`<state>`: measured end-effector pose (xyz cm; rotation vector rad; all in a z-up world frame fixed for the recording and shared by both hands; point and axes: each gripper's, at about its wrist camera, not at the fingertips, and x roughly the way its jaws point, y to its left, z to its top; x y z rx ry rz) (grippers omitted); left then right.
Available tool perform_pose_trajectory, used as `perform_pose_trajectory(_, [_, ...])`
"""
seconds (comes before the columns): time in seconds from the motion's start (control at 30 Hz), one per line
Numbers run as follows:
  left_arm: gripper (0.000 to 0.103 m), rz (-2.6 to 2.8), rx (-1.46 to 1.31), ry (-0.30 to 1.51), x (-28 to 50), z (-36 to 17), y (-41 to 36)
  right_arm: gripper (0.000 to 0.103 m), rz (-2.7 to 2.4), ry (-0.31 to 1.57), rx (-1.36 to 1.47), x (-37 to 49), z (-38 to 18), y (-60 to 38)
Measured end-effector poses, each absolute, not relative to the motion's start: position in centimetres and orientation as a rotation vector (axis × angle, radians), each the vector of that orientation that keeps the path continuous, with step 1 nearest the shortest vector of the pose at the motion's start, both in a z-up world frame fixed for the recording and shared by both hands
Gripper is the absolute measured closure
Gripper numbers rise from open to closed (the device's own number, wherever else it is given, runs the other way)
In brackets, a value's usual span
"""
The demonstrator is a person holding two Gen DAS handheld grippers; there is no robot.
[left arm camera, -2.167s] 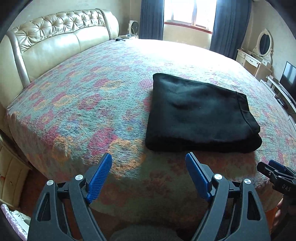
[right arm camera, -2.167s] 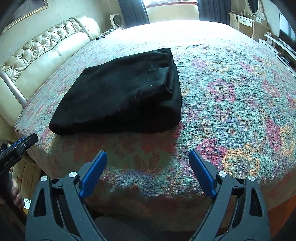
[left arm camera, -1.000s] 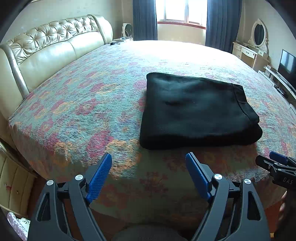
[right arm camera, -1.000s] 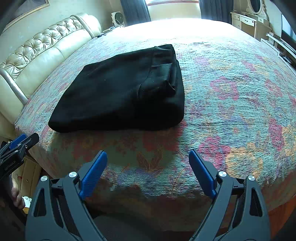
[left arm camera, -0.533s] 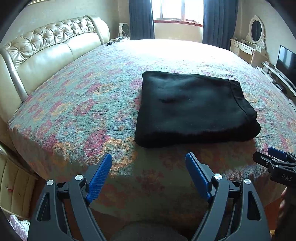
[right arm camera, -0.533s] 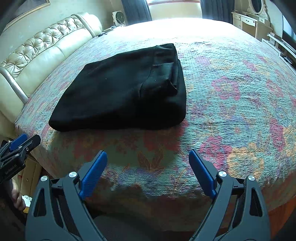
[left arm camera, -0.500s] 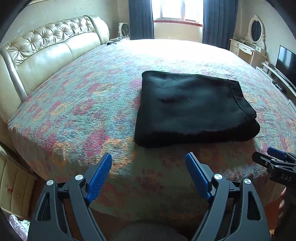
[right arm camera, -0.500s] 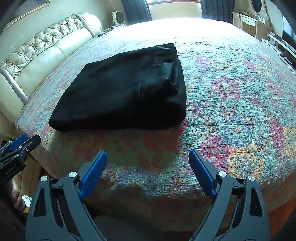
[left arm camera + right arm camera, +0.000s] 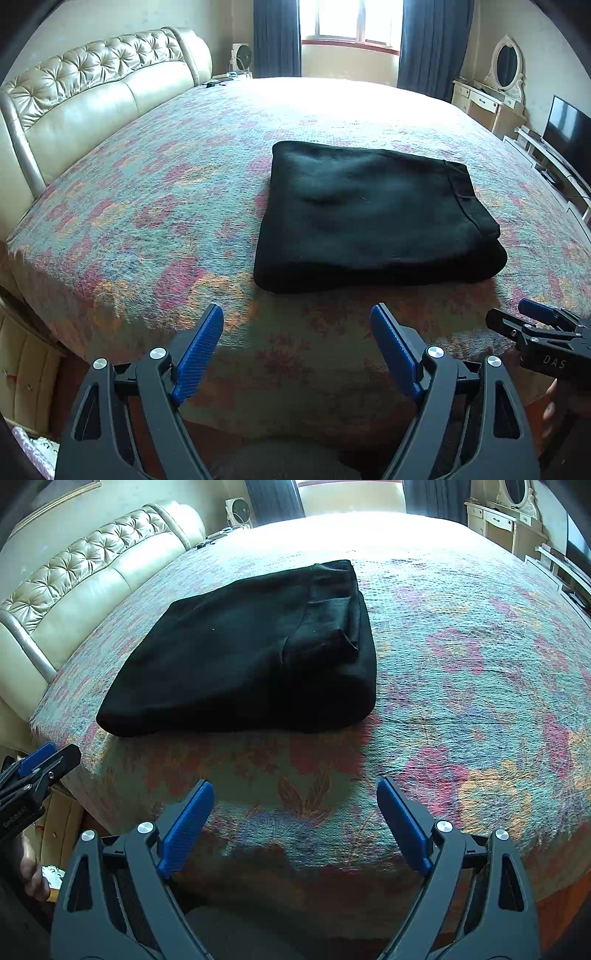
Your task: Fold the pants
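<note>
Both my grippers, left (image 9: 297,326) and right (image 9: 295,801), hang off the bed's edge, fingers spread wide, holding nothing. The black pants (image 9: 373,218) sit folded on the flowery bedspread (image 9: 147,199), near the edge. Cream tufted headboard (image 9: 92,96), curtained window (image 9: 347,18) beyond.

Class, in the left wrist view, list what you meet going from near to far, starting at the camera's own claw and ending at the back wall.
Left claw → bedspread edge → folded black pants → bare bedspread → window.
</note>
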<state>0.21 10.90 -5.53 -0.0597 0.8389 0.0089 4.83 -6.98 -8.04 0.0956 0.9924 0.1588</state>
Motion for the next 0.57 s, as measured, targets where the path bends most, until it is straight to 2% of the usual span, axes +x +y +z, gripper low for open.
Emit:
perform_pose_trajectory(0.03, [0.013, 0.030, -0.060, 0.822, 0.1, -5.3, 10.8, 0.013, 0.160, 0.992, 0.096, 4.8, -8.0, -7.0])
perform_pose_trajectory(0.07, [0.013, 0.061, -0.054, 0.802, -0.1, -5.1, 10.7, 0.013, 0.161, 0.992, 0.097, 4.9, -8.0, -7.0])
perform_pose_trajectory(0.37, [0.012, -0.044, 0.008, 0.757, 1.1, -2.9, 10.2, 0.013, 0.165, 1.029, 0.118, 4.8, -9.0, -7.2])
perform_pose_trajectory(0.57, [0.012, 0.056, 0.038, 0.762, 6.0, -3.1, 13.5, 0.013, 0.190, 1.011, 0.164, 5.8, -7.1, -8.0])
